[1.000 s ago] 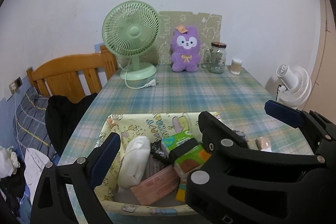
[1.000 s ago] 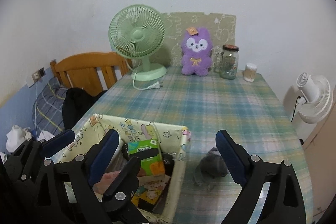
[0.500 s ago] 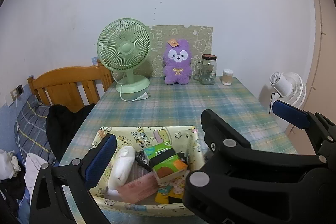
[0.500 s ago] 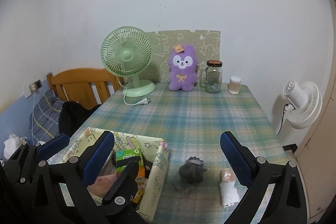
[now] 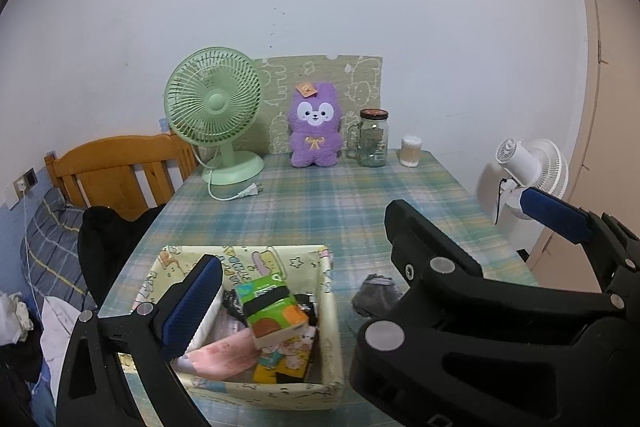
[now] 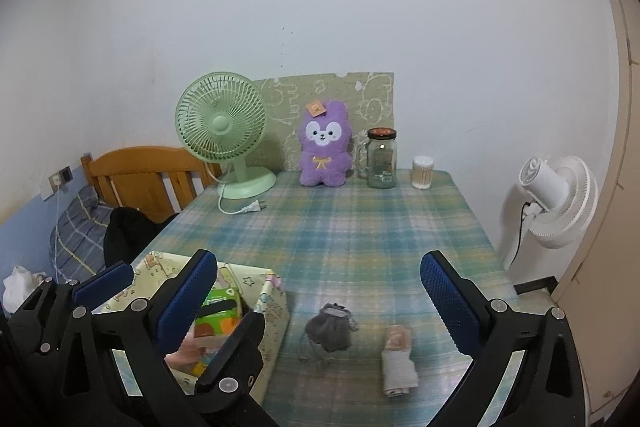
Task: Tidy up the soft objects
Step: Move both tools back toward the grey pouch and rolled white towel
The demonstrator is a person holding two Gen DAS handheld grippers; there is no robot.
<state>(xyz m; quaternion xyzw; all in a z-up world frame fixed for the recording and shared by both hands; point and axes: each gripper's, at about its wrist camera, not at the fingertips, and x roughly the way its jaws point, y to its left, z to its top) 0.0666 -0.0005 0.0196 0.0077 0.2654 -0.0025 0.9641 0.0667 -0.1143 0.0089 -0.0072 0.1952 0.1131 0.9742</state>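
Left wrist view from the table's near edge, high over the storage basket point(image 5: 332, 291) at 6 o'clock, facing the wall, right wrist view just alongside, aimed likewise, basket at 7 o'clock, both sharing the green fan point(image 6: 221, 119), purple plush point(image 5: 315, 125), plaid tablecloth point(image 6: 360, 227)

Left view: the right gripper point(image 5: 472, 235) blocks most of the grey pouch point(image 5: 376, 295) and all of the rolled cloth. Right view: the basket point(image 6: 272, 301) sits half-hidden behind gripper arms, and the rolled cloth point(image 6: 396, 359) is blurred.
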